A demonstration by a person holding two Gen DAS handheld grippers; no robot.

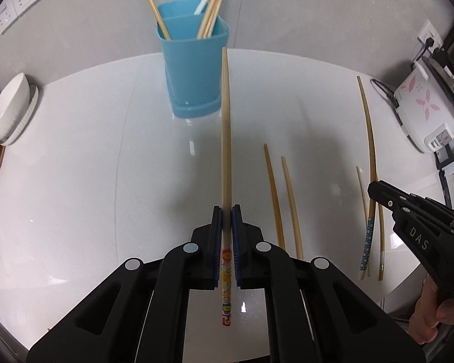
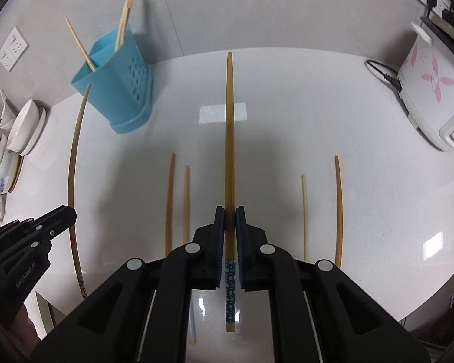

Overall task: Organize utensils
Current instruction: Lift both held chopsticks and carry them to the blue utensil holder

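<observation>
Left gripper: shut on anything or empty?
Shut. The left gripper pads clamp a chopstick with a flower-patterned handle, tip toward the blue holder.

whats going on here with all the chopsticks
A person is sorting chopsticks with two handheld grippers. The left gripper is shut on a flower-patterned chopstick; the right gripper is shut on a blue dotted chopstick. The blue holder already has several, and four more lie on the white table.

The tops of the bamboo chopsticks (image 1: 210, 15) standing in the blue plastic holder (image 1: 193, 69) are running off the frame's top edge, seemingly motion-blurred.
</observation>
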